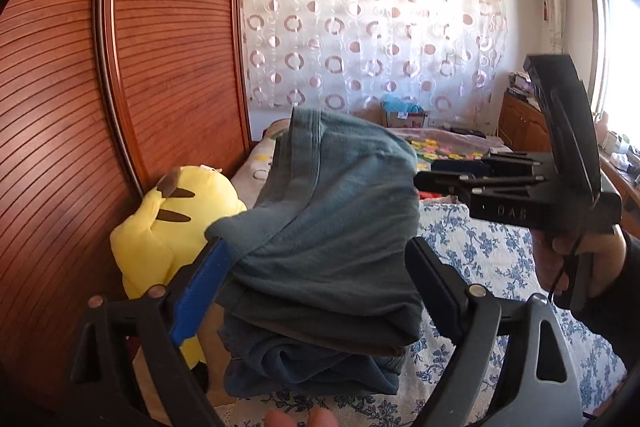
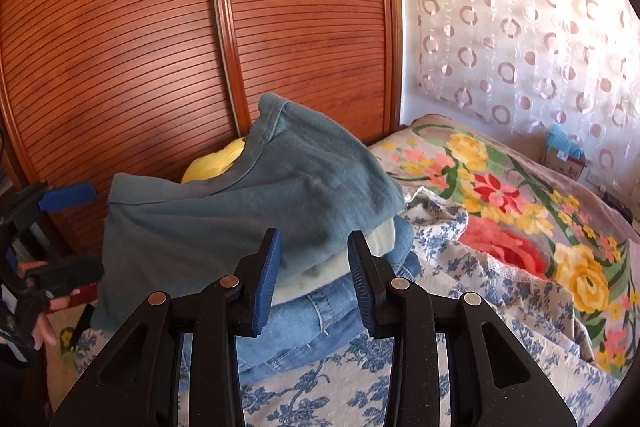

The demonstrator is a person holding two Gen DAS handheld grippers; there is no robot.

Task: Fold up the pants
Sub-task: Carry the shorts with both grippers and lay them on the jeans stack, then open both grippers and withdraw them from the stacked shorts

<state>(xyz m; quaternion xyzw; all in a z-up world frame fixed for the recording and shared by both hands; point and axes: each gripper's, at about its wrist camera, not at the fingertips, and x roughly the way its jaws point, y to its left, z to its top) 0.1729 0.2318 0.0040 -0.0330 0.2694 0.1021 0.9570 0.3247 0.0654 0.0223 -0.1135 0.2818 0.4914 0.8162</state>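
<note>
Folded teal-blue pants [image 1: 320, 227] lie on top of a pile of folded clothes on the bed; they also show in the right wrist view [image 2: 256, 199]. Under them sit a pale yellow garment [image 2: 384, 239] and folded denim jeans [image 2: 304, 315]. My left gripper [image 1: 320, 283] is open, its fingers on either side of the pants' near end, not pinching. My right gripper [image 2: 314, 283] is open just in front of the pile, holding nothing. It also shows in the left wrist view [image 1: 440, 175], to the right of the pants.
A yellow plush toy [image 1: 168, 239] lies left of the pile against the slatted wooden wardrobe doors [image 1: 140, 67]. The blue-flowered bedspread [image 2: 460, 267] and a bright floral blanket [image 2: 520, 195] cover the bed. A curtain [image 1: 368, 27] hangs behind; a wooden cabinet [image 1: 524, 123] stands far right.
</note>
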